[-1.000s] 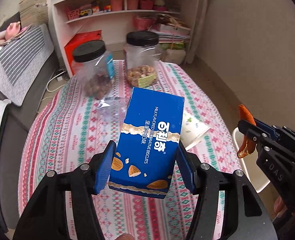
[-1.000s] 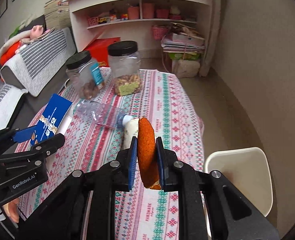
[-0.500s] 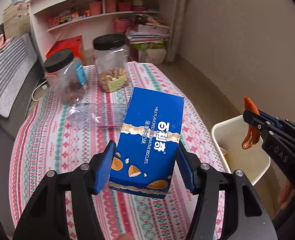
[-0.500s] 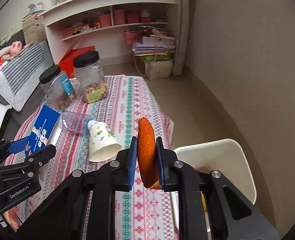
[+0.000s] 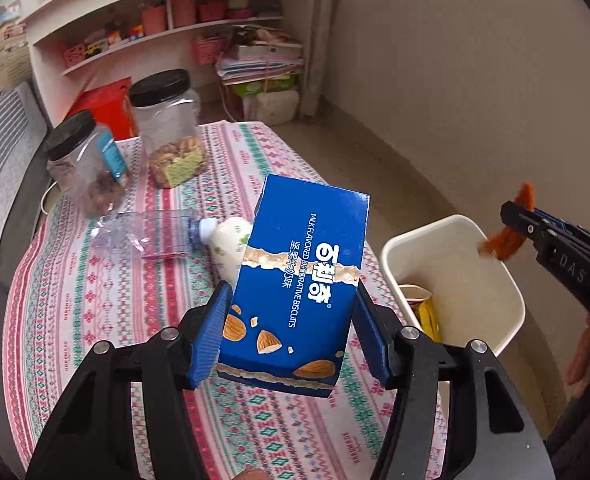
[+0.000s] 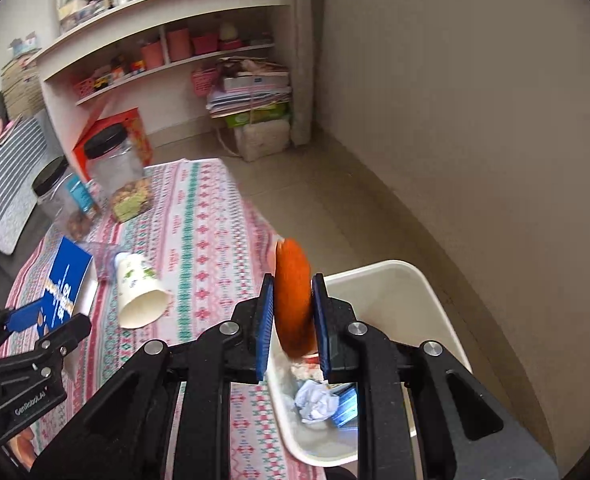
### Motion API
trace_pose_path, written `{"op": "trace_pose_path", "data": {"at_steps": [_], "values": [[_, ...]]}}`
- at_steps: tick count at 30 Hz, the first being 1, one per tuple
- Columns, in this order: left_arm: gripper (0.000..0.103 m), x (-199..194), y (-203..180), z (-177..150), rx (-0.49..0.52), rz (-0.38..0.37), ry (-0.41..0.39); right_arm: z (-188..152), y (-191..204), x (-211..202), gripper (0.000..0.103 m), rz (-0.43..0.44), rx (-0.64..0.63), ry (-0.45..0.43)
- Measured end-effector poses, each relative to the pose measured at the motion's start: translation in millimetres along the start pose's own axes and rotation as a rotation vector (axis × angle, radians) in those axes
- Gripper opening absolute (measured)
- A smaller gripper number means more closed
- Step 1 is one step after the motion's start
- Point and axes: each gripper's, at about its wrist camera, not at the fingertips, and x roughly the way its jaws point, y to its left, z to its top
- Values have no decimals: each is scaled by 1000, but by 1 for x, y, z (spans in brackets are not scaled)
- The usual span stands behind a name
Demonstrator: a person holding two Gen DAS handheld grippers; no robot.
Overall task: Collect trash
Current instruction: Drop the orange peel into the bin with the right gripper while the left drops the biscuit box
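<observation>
Two grippers loaded. Left gripper (image 5: 291,330) clamped on blue cardboard biscuit box (image 5: 301,276), held tilted above striped patterned tablecloth (image 5: 75,300). Right gripper (image 6: 293,322) pinching curled orange peel (image 6: 293,296) between blue pads, raised over white plastic trash bin (image 6: 435,300) just beyond the table edge. Inside bin beneath right fingers: crumpled white paper (image 6: 315,402). Ahead of left gripper on cloth: clear plastic bottle (image 5: 147,232) lying flat, white paper cup (image 6: 141,296) on its side, two black-lidded jars (image 5: 169,128) farther off.
</observation>
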Motion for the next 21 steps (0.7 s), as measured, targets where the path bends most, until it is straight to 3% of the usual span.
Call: {"op": "trace_pose_path", "data": {"at_steps": [10,12,21], "values": [[59,9,-52,2,88,-46,8,2,-48,2,20,-90,106,10],[59,14,-66,2,109,-61,15,2,-59,0,36,-115,125,3],[59,32,-122,3,165,-134,40,1,-119,-12,60,-195,291,-26]]}}
